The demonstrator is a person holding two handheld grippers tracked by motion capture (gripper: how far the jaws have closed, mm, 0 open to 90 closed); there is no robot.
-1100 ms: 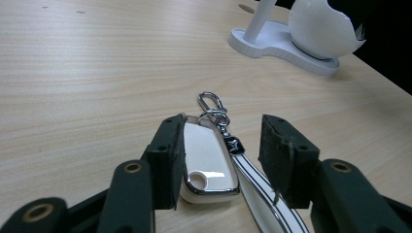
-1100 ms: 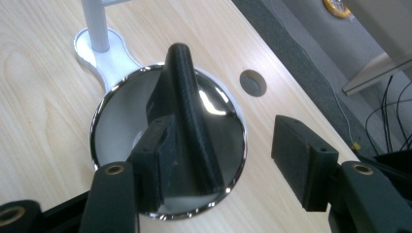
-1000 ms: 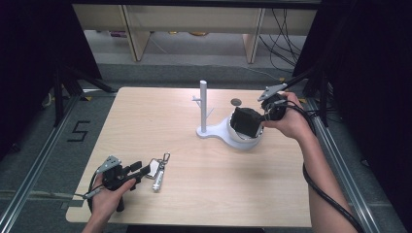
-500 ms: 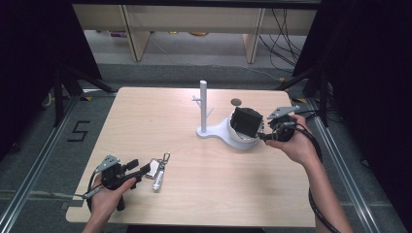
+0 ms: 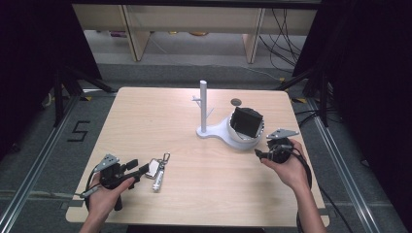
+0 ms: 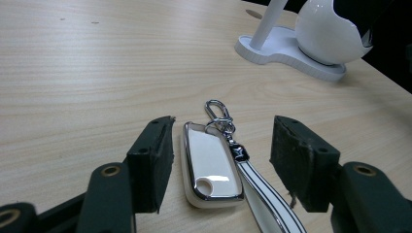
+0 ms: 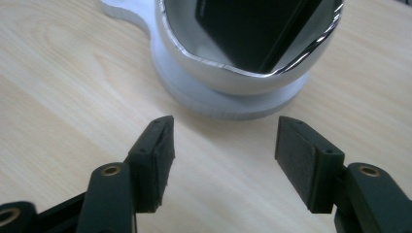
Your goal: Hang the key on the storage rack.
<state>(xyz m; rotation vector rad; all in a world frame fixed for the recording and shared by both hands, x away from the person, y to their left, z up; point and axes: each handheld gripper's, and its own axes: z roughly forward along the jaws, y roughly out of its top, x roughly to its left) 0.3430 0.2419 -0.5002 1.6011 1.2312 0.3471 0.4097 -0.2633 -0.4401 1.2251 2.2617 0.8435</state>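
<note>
Down at the near left corner of the wooden table [image 5: 160, 121], the left gripper [image 5: 141, 171] lies low in the person's left hand [image 5: 104, 194], pointing rightward at a white key fob [image 5: 154, 168] that lies flat on the tabletop. Its jaws have just been opening and now stand wide apart; in the left gripper view the key fob [image 6: 211, 165] rests between the two black pads without either pad pressing on it, the left pad just beside the fob's chrome edge and the right pad clearly apart from it. A silver clasp [image 6: 217, 112] sits at the fob's far end, and a white strap with dark edging [image 6: 265, 191] trails toward the camera along the fob's right side. Farther right, past the middle of the table, stands a white stand [image 5: 210, 131] with an upright post [image 5: 203, 104], and joined to its base is a white bowl [image 5: 243, 138] holding a tilted black object [image 5: 247, 121]. A small dark round spot [image 5: 236, 102] marks the table behind it. Just right of the bowl, the right gripper [image 5: 262, 155] is held in the person's right hand [image 5: 286, 167], aimed back toward the bowl. In the right gripper view its jaws are spread with only bare table between them, and the bowl [image 7: 233, 82] sits close ahead.
</note>
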